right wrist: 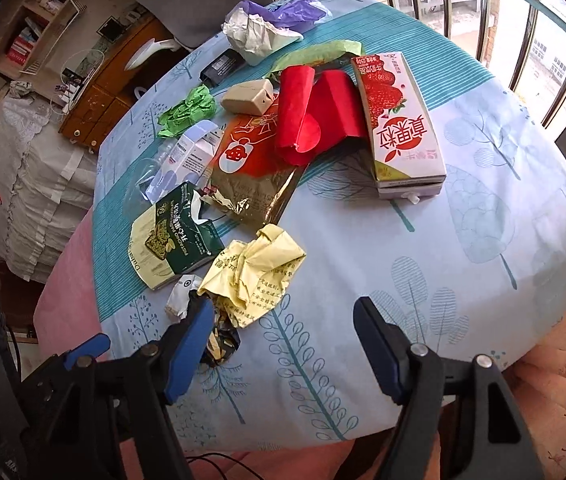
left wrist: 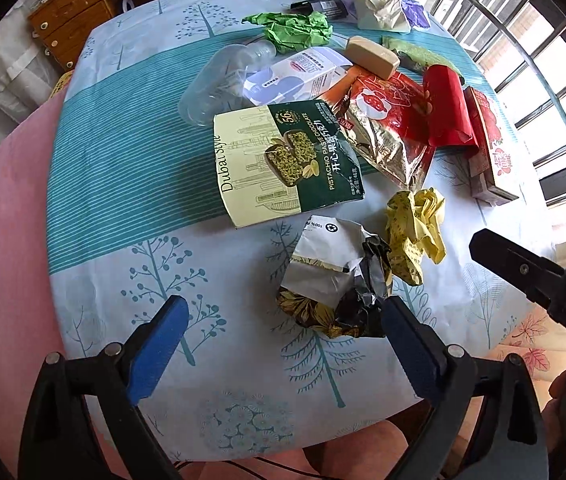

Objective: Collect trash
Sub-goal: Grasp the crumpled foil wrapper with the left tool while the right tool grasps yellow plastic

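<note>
A crumpled black, gold and white wrapper (left wrist: 335, 288) lies on the tree-print tablecloth (left wrist: 123, 280). My left gripper (left wrist: 285, 302) points down over it, open, with the wrapper close to its right finger (left wrist: 403, 336) and a wide gap to the other. A crumpled yellow paper (right wrist: 255, 272) lies just beyond that wrapper. My right gripper (right wrist: 283, 306) is open, its left finger (right wrist: 191, 344) at the paper's near edge and bare cloth between its fingers. Behind them lies a pile of trash: a pistachio chocolate box (left wrist: 283, 164), a red foil bag (left wrist: 391, 128) and a strawberry drink carton (right wrist: 399, 120).
Further back lie a clear plastic bottle (left wrist: 219, 84), a white-and-blue carton (left wrist: 295, 76), green crumpled paper (left wrist: 295, 30), a beige block (left wrist: 371, 58), red rolled paper (left wrist: 447, 108) and a white crumpled bag (left wrist: 379, 8). Barred windows (left wrist: 543, 60) are on the right, wooden drawers (left wrist: 71, 12) at the far left.
</note>
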A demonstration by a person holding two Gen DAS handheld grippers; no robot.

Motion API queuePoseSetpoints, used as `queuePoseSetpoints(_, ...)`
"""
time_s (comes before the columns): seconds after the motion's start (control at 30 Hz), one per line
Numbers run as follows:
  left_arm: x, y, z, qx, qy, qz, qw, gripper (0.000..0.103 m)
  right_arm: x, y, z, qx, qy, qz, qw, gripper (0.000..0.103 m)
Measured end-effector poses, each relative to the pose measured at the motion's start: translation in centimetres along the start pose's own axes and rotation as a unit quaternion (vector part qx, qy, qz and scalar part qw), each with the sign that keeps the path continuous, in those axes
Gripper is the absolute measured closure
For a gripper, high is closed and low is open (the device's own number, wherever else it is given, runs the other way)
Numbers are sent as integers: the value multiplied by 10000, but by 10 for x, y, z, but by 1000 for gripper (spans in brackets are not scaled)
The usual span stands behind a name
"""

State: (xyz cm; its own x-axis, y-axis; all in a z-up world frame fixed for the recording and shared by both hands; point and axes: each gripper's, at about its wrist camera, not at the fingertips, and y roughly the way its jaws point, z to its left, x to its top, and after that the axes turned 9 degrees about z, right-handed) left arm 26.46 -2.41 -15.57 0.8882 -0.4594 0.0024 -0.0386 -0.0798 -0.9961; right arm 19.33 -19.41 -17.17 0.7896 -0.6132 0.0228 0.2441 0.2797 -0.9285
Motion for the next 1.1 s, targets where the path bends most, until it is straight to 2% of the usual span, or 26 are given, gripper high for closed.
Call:
queuePoseSetpoints(0.13,10,18,-1,-110,250,199,9994,9,15,19,6,-96,148,16,9998,30)
queuePoseSetpoints(0.3,16,23,1,-253,490,209,9983,9,22,43,14,-398,76,161,9990,32)
queuePoseSetpoints(0.43,19,25,8,-370,513,310,9975,9,17,51,21,-385,-65,179,9991,44)
queuePoseSetpoints(0.53,17,26,10,-469,492,352,9971,9,18,55,22,-181,-88,340,9992,61)
queuePoseSetpoints(0.8,15,23,10,-519,505,388,9966,9,10,37,17,-393,-212,189,9988,73)
queuePoseSetpoints(1.1,11,28,-17,-480,572,338,9966,10,-13,9,-10,-666,-239,177,9973,73)
